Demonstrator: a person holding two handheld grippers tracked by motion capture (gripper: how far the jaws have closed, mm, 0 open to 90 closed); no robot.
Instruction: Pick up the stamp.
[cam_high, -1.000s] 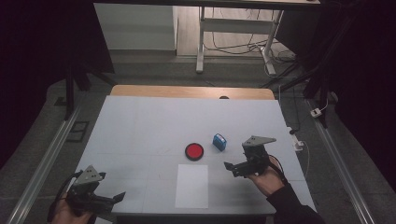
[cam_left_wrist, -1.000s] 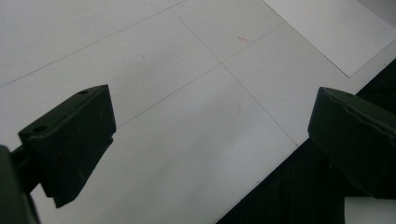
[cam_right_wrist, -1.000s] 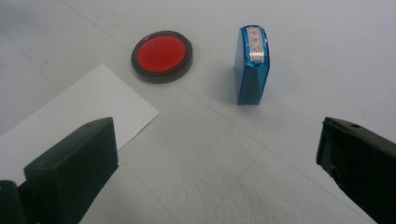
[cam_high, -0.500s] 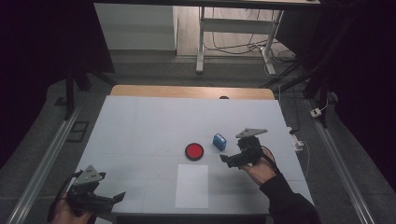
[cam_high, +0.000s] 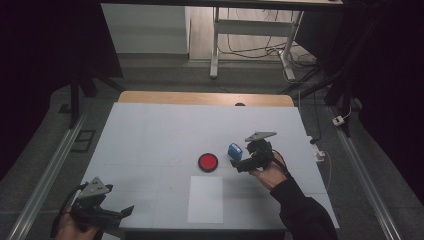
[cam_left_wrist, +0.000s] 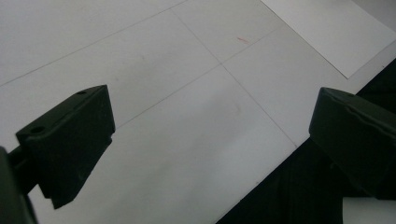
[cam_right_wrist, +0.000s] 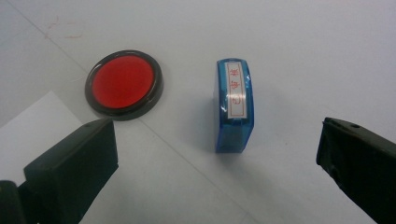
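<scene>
We see the blue stamp (cam_right_wrist: 233, 105) lying on the white surface (cam_high: 150, 135), just right of the red ink pad (cam_high: 207, 162) and apart from it. In the right gripper view its long axis runs up and away from the camera, between the two jaws; the white label with red characters faces upward. The stamp is a translucent, glossy plastic block with rounded corners; the ink pad is a flat round disc, red inside a dark rim. The right tool (cam_high: 243, 163) sits beside the stamp with its jaws spread wide, touching nothing. The left tool (cam_high: 120, 214) rests at the near left edge of the surface, jaws likewise apart and empty. A white paper sheet (cam_high: 206, 198) lies near the front edge. Around the stamp we find bare, smooth surface on all sides.
</scene>
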